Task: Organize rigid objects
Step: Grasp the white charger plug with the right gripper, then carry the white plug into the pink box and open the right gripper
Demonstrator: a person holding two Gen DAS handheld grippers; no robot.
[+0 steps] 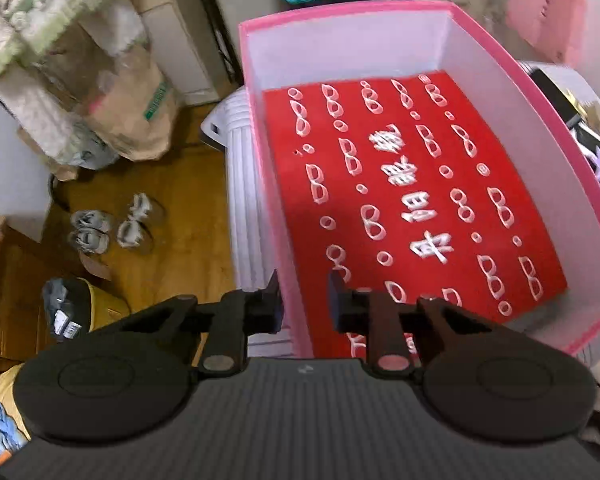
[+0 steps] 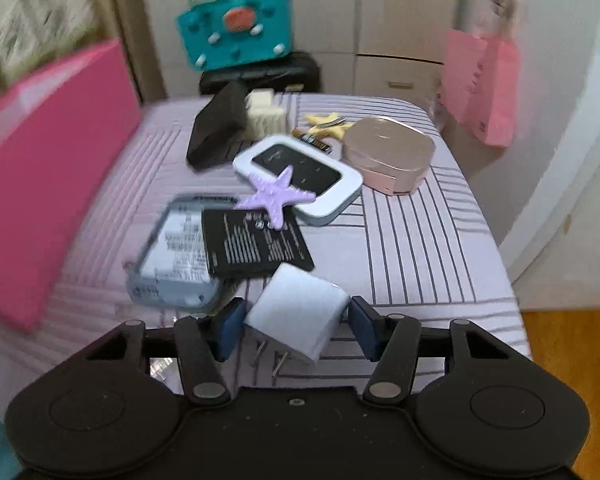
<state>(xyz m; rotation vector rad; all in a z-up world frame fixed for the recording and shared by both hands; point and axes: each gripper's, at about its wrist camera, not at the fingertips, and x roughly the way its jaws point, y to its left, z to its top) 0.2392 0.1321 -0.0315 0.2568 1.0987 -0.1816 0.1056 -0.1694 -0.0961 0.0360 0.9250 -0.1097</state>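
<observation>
An open pink box (image 1: pixel 540 160) with a red sheet printed with white glasses (image 1: pixel 400 200) on its floor fills the left wrist view. My left gripper (image 1: pixel 304 304) straddles the box's near left wall, one pad outside and one inside, shut on it. In the right wrist view the box (image 2: pixel 52 160) is a blurred pink slab at the left. My right gripper (image 2: pixel 296 328) is shut on a white charger plug (image 2: pixel 296 308), its blue pads on both sides and the prongs pointing toward the camera. Beyond it lie a black battery (image 2: pixel 256 244), a clear grey case (image 2: pixel 176 248) and a purple starfish (image 2: pixel 276 196).
On the lilac striped bed cover (image 2: pixel 420 240) sit a white device with a black screen (image 2: pixel 300 176), a rose-gold case (image 2: pixel 388 156), a black pouch (image 2: pixel 220 128) and a yellow starfish (image 2: pixel 324 120). A teal bag (image 2: pixel 236 28) stands behind. Shoes (image 1: pixel 112 224) lie on the wooden floor.
</observation>
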